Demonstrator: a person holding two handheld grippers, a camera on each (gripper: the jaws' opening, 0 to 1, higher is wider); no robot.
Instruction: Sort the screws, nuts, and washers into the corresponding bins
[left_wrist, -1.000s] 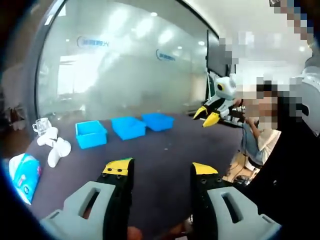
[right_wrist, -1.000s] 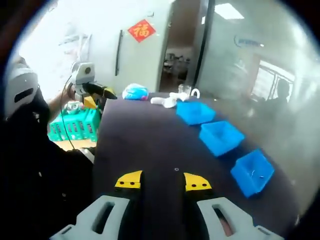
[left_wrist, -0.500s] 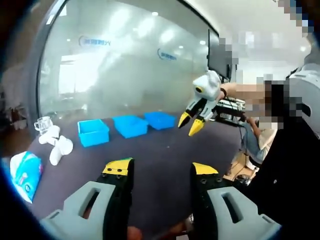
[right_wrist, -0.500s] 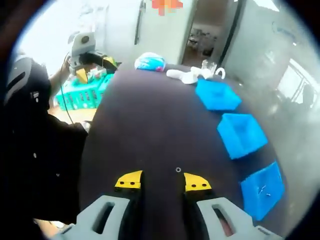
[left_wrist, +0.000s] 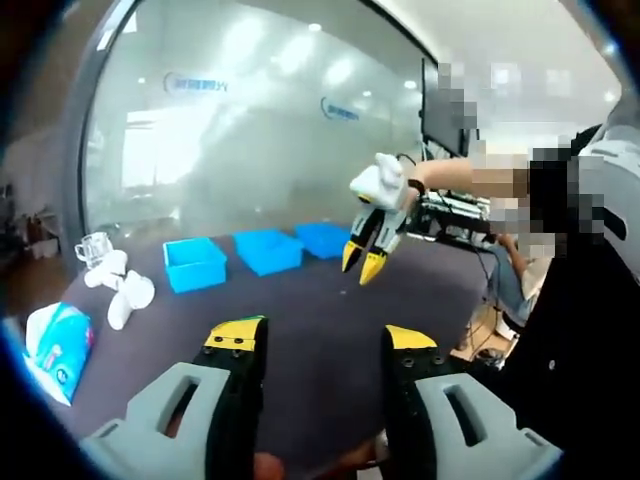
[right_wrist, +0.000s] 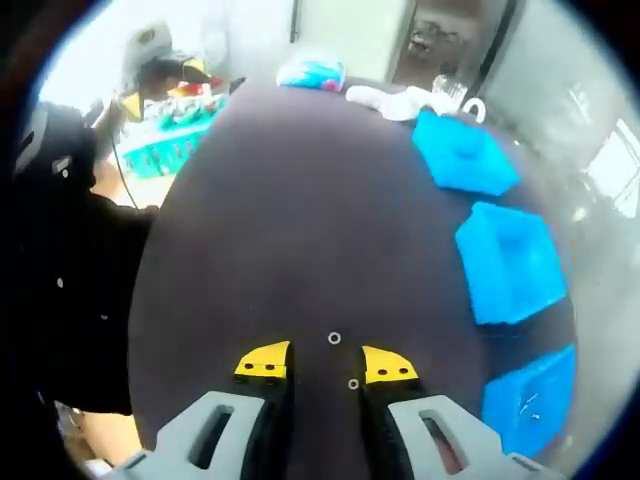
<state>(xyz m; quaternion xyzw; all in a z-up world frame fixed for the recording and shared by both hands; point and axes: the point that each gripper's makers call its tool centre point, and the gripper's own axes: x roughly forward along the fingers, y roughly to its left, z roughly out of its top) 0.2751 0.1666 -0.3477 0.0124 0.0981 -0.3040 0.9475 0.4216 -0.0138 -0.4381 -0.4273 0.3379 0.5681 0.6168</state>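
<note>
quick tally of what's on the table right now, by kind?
Blue bins: 3
Small ring-shaped hardware pieces on the dark tabletop by the right gripper's jaws: 2
Clear glass cup: 1
Blue-and-white packet: 1
Total: 7, leaving out a few white items too unclear to count.

Right gripper (right_wrist: 327, 362): jaws parted, yellow-tipped, hovering over the near end of the dark table (right_wrist: 300, 200)
Washer (right_wrist: 334, 338): small ring on the table just ahead of the jaw tips
Second small part (right_wrist: 353, 383): on the table between the jaws, kind unclear
Blue bins (right_wrist: 508, 262): three in a row along the table's right edge
Near bin (right_wrist: 530, 400): tiny pieces inside
Far end: white objects (right_wrist: 400, 98), blue-and-white packet (right_wrist: 311, 72)
</note>
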